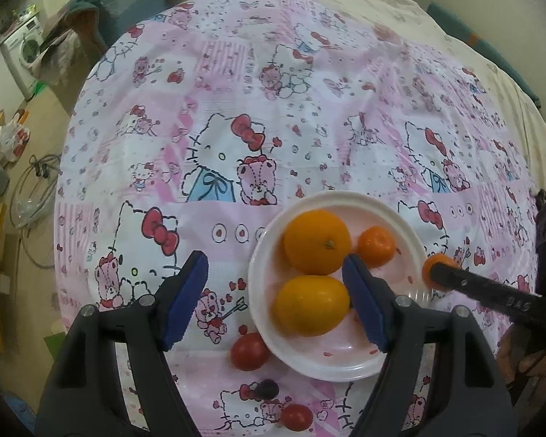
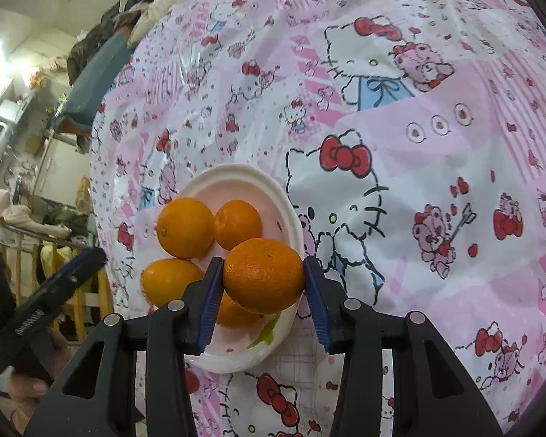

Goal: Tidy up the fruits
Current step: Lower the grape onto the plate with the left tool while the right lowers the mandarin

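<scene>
Right wrist view: right gripper [image 2: 264, 284] pads clamped on orange [image 2: 264, 275], held over near rim of white plate [image 2: 236, 173]
Left gripper [image 1: 275, 298]: jaws wide apart, holding nothing, hovering above plate's near-left rim
Plate contents: large orange [image 1: 316, 242], yellow-orange fruit [image 1: 311, 306], small mandarin [image 1: 376, 246]
Off plate: tomato [image 1: 249, 351] touching plate's near-left rim; dark berry [image 1: 266, 388] and second tomato [image 1: 296, 417] near front edge of tablecloth [image 1: 236, 91]
Plate position: front-middle of cloth-covered table
</scene>
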